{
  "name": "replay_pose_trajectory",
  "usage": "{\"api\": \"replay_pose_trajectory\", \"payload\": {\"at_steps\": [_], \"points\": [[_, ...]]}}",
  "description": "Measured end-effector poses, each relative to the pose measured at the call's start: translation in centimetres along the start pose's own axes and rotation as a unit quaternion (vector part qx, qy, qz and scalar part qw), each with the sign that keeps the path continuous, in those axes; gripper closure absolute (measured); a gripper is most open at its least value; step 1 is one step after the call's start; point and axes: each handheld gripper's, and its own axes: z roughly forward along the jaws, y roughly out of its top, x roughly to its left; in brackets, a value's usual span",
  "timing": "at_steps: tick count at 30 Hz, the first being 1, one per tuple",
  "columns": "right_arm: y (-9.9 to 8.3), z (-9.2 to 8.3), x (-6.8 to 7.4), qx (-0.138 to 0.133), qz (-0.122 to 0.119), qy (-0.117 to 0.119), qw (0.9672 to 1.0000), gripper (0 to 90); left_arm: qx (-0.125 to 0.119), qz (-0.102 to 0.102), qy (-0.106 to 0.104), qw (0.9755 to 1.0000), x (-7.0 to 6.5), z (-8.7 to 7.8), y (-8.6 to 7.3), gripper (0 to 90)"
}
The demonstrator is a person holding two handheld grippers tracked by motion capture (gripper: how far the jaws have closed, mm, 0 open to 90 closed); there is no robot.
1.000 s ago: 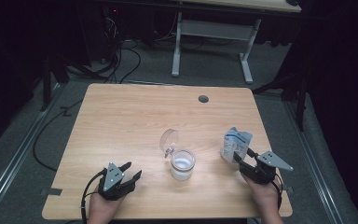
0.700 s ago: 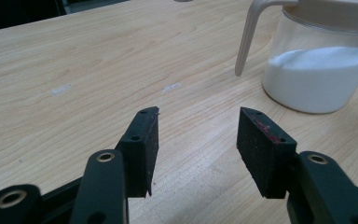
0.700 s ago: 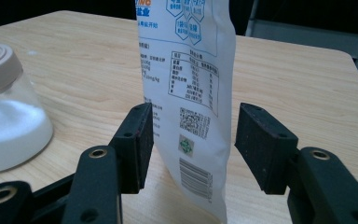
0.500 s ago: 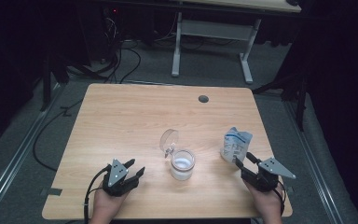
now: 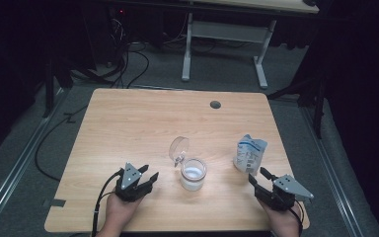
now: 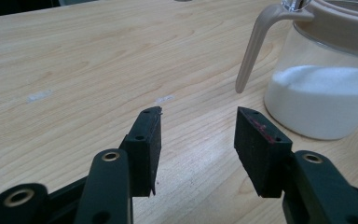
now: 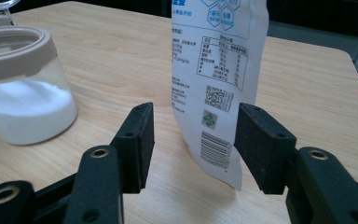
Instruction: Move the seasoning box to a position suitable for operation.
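— So what carries everything?

— A light wooden tabletop (image 5: pixel 143 118) with rounded corners and a round cable hole (image 5: pixel 215 104) near its far edge. Around it lies grey carpet; cables (image 5: pixel 128 64) trail across the floor behind the far left corner, and a white desk frame (image 5: pixel 224 44) stands beyond the far edge in a dark room.

— Where are the things?

— A clear glass jar (image 5: pixel 193 174) with a beige rim, part full of white powder, stands near the middle of the near edge, its clear lid (image 5: pixel 179 148) flipped up behind it. A white and blue printed pouch (image 5: pixel 249 153) stands upright towards the right edge, well apart from the jar.

— And the grippers?

— Left gripper (image 5: pixel 145 174) sits near the near edge, left of the jar; its jaws have just been closing a little, yet they stand apart with bare wood between them. Right gripper (image 5: pixel 257 175) sits by the near right corner, just short of the pouch. Its jaws have also been closing slightly; in the right gripper view the pouch stands beyond the gap, and the pads (image 7: pixel 256 140) are not pressing it.
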Motion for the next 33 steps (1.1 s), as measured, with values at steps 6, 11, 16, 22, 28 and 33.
{"api": "replay_pose_trajectory", "payload": {"at_steps": [6, 11, 16, 22, 28, 33], "points": [[0.0, -0.2, 0.5, 0.000, -0.006, 0.010, 0.9999, 52.8, 0.001, -0.001, -0.003, 1.0000, -0.1, 0.1, 0.1, 51.6], [0.3, 0.0, 1.5, 0.001, -0.019, 0.024, 0.9995, 55.9, 0.000, 0.000, 0.002, 1.0000, -0.1, -0.1, 0.0, 51.6], [0.6, 0.9, 2.3, 0.003, -0.031, 0.043, 0.9986, 58.2, 0.001, -0.004, 0.009, 1.0000, 0.1, -0.7, -0.3, 51.9], [1.0, 2.5, 3.1, 0.014, -0.027, 0.057, 0.9979, 63.3, -0.001, -0.012, 0.022, 0.9997, 0.3, -2.1, -0.9, 52.7], [1.4, 4.5, 3.8, 0.019, -0.015, 0.067, 0.9975, 69.1, -0.007, -0.019, 0.045, 0.9988, 0.5, -3.9, -1.6, 53.5], [2.0, 6.0, 4.2, 0.020, -0.012, 0.069, 0.9974, 74.0, -0.014, -0.040, 0.057, 0.9975, 0.6, -5.5, -2.0, 54.8]]}}
